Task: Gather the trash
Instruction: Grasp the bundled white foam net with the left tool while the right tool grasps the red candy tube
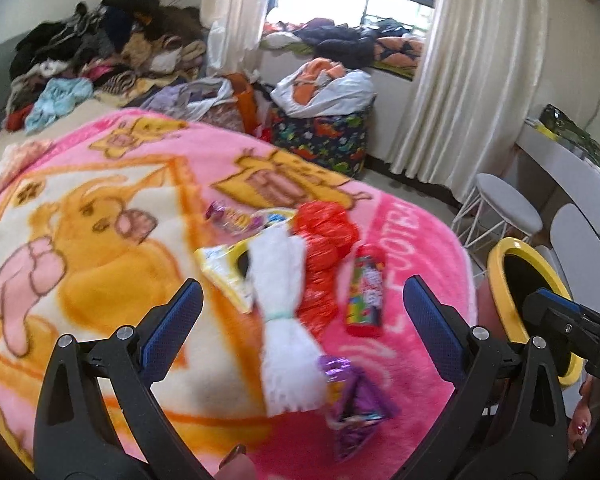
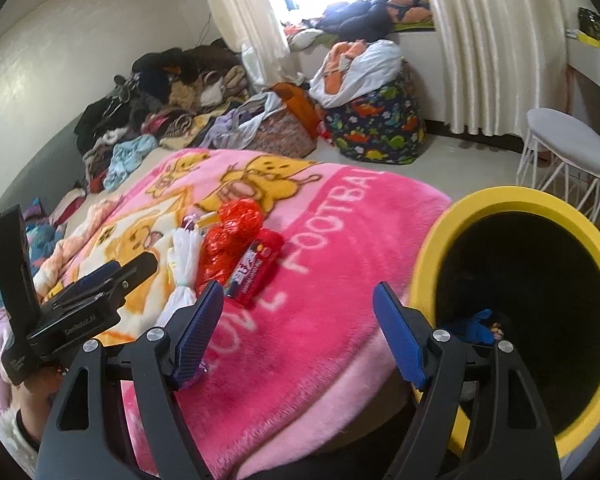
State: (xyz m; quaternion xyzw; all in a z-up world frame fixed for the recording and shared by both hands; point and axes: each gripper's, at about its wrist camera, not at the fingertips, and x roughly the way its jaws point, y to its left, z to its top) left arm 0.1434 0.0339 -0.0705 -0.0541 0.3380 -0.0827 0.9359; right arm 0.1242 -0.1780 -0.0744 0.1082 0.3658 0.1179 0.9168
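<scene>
Two grippers hung over our pink cartoon blanket (image 1: 100, 216), both with jaws spread wide and nothing between the pads. Nearest our left gripper (image 1: 300, 312), at six o'clock in its view, lay a purple foil wrapper (image 1: 354, 404). Just beyond it, toward twelve, a white tied plastic bag (image 1: 284, 308) stretched away from us, touching a crumpled red plastic bag (image 1: 324, 248) on its three o'clock side. A red snack packet (image 1: 366, 294) lay just beside the red bag, at about two o'clock from the left gripper. A yellow-edged wrapper (image 1: 224, 272) sat at eleven o'clock, partly under the white bag, and a blurred colourful wrapper (image 1: 236, 218) lay farther off at twelve.

Our right gripper (image 2: 300, 320) hovered over the blanket's edge, with the yellow-rimmed bin (image 2: 452, 236) at three o'clock, tilted toward us; something blue (image 2: 474, 326) showed inside. Farther back stood a white stool (image 2: 568, 144), a dinosaur-print bag (image 2: 376, 136) and a pile of clothes (image 2: 148, 100).
</scene>
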